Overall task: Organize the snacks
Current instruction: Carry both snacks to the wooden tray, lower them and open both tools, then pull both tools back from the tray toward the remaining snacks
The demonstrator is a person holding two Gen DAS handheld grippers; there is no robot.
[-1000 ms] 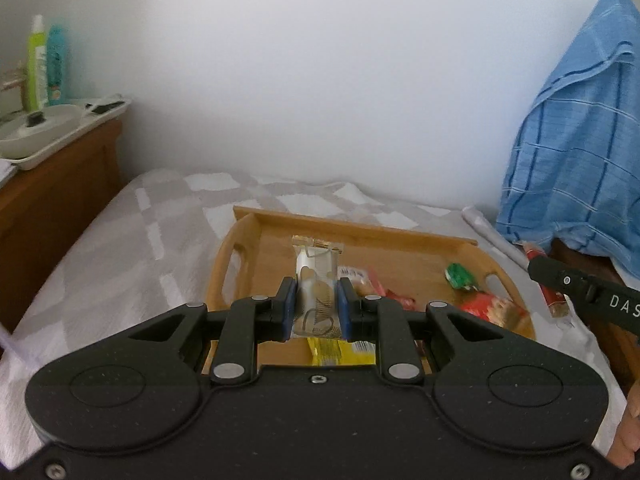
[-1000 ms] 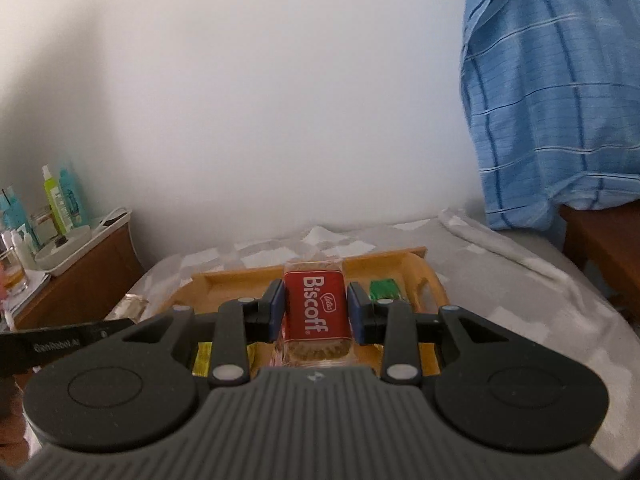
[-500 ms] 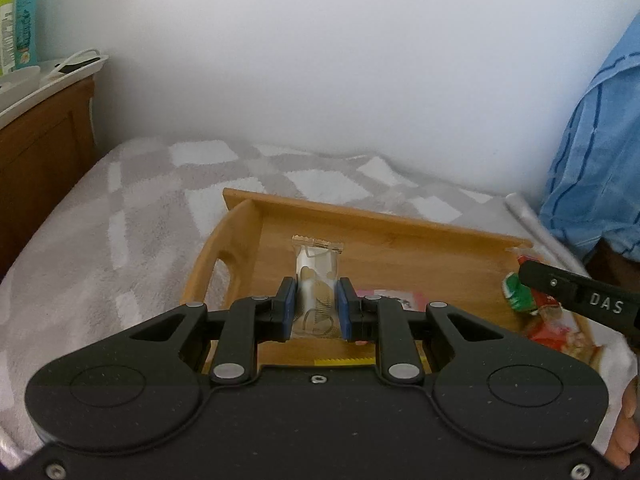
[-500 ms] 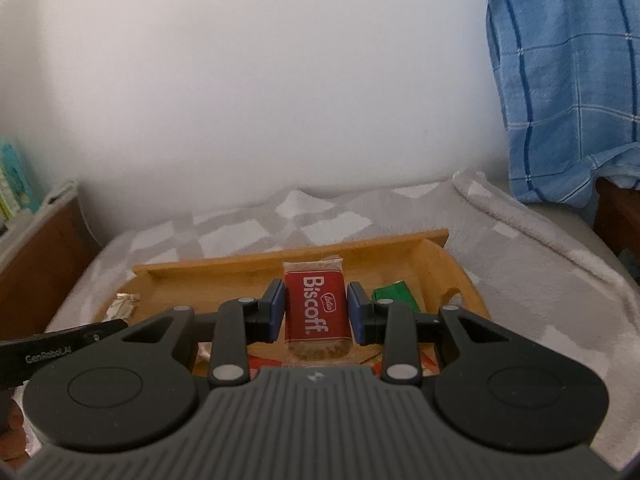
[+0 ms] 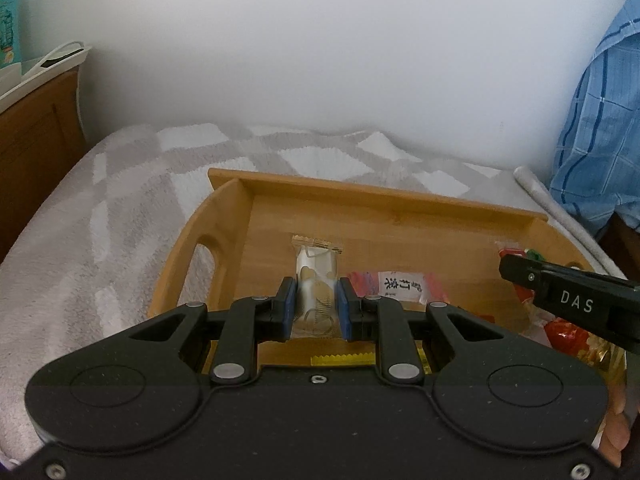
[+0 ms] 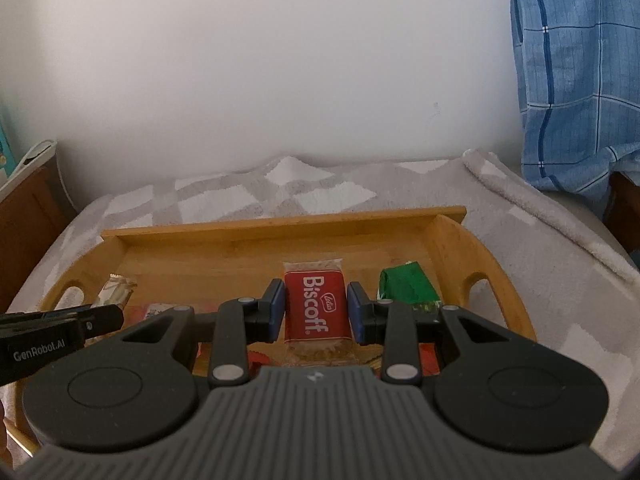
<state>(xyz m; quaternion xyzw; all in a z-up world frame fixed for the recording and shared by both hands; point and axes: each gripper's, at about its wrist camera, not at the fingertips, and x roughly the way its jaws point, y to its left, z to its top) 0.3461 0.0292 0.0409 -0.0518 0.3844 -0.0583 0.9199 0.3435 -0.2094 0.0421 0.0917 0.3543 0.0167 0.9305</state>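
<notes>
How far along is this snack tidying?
Several packets, like the green one, already lie in the wooden tray. In hand: the left tool grips a pale wafer packet, the right tool a Biscoff biscuit. Both remain to be set down.

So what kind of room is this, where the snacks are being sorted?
Probably a bedroom. The wooden tray sits on a soft grey-and-white checked blanket, apparently a bed against the wall, with a wooden bedside cabinet alongside and a blue checked cloth hanging nearby.
</notes>
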